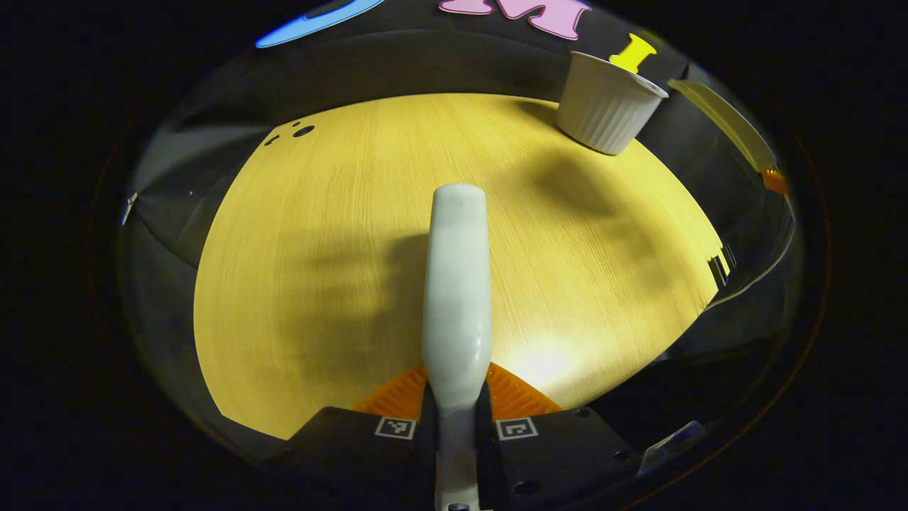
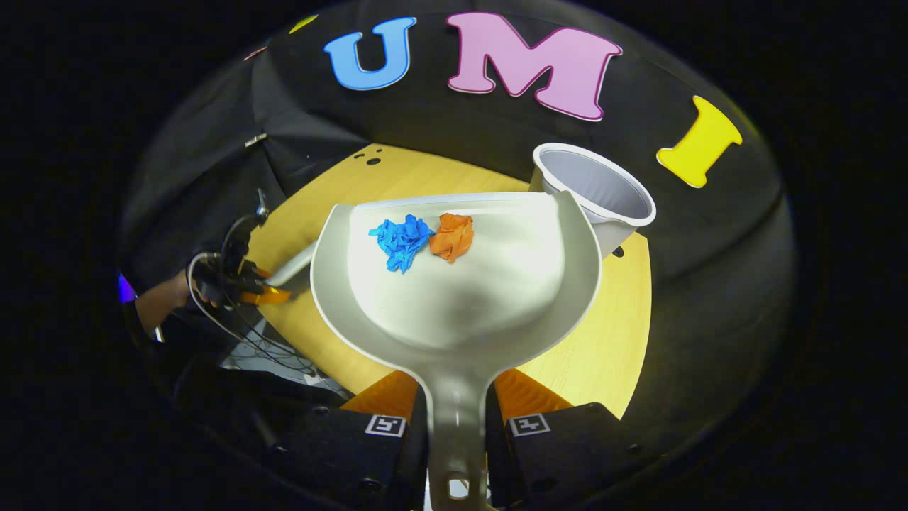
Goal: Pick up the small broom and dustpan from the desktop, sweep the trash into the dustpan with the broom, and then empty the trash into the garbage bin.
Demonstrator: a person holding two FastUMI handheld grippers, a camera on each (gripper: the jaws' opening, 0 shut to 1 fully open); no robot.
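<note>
We judge that the sweeping is finished and the emptying step is now in hand.

The wooden desk [image 2: 624,333] lies under everything, and the white ribbed garbage bin [image 2: 603,195] stands at its far edge. In the left gripper view the same bin [image 1: 608,106] stands far ahead and to the right.

In the right gripper view the pale dustpan [image 2: 454,284] is held above the desk, level, its open lip just in front of the bin and overlapping the bin's near rim in the picture. Its long axis runs from the handle, clamped in the right claw [image 2: 457,419], straight away towards the bin. Both fingers of this claw press on the handle.

The small broom [image 1: 457,284] is clamped by its handle in the left claw [image 1: 457,419]. The handle points forward over the desk and tilts a little upward; we do not see the bristles. Seen from the right gripper view, the left claw [image 2: 269,292] with its hand is left of the dustpan, well apart from the bin.

Two crumpled paper balls, one blue [image 2: 401,240] and one orange [image 2: 452,236], touch each other near the dustpan's lip.

Next, we think, the dustpan must go over the bin's mouth and tip forward, so that both balls slide in.
</note>
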